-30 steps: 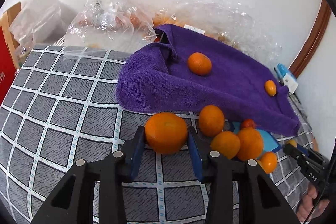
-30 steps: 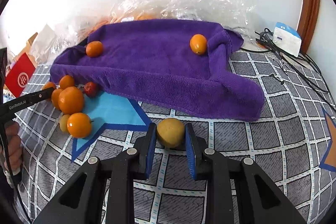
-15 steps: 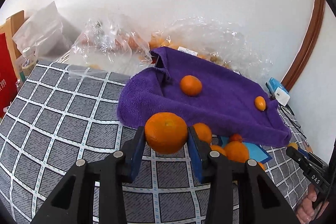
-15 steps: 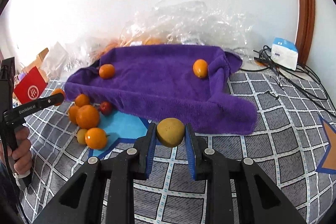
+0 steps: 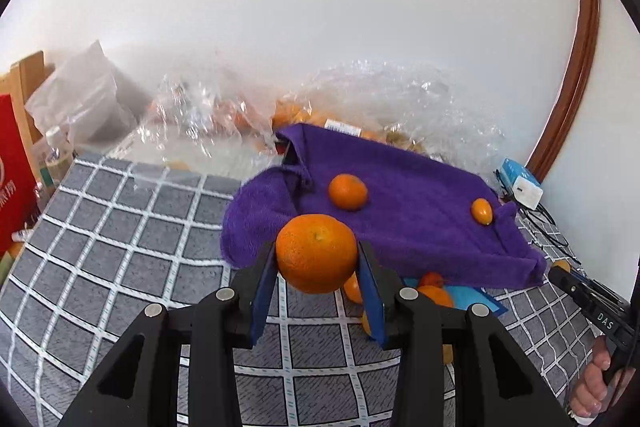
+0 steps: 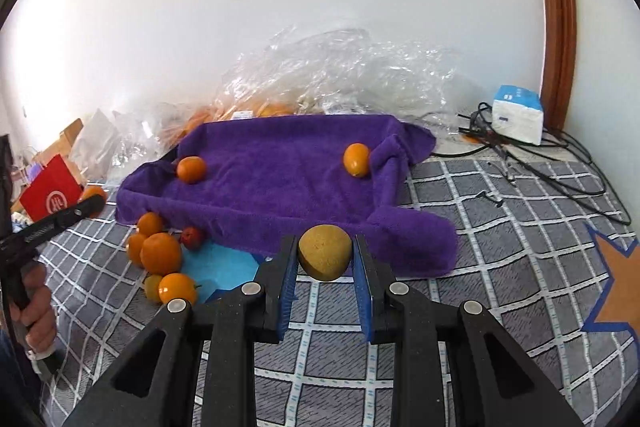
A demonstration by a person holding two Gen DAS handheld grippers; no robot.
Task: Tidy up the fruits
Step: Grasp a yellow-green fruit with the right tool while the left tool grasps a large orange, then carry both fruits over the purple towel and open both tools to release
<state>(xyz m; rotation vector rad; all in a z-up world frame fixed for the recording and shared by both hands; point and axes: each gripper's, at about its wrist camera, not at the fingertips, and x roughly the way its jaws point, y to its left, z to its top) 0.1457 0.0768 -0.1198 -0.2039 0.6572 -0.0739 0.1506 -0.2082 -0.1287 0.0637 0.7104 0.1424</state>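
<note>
My left gripper (image 5: 317, 259) is shut on a large orange (image 5: 316, 251) and holds it above the checked cloth, in front of the purple towel (image 5: 420, 219). My right gripper (image 6: 325, 259) is shut on a yellow-brown round fruit (image 6: 325, 251), held above the cloth before the purple towel (image 6: 288, 179). On the towel lie a mandarin (image 6: 191, 169) at the left and a small orange kumquat (image 6: 356, 159) at the right. A cluster of oranges (image 6: 160, 253) with a small red fruit (image 6: 192, 237) lies on the cloth by a blue star patch (image 6: 220, 267).
Crumpled clear plastic bags (image 6: 340, 75) with more oranges lie behind the towel against the wall. Black cables (image 6: 532, 163) and a white-blue box (image 6: 518, 113) are at the right. A red paper bag (image 6: 50, 193) stands at the left.
Both grippers have risen and tilted up with their fruits held. The table, the towel and the fruit cluster now lie lower and farther in both views.
</note>
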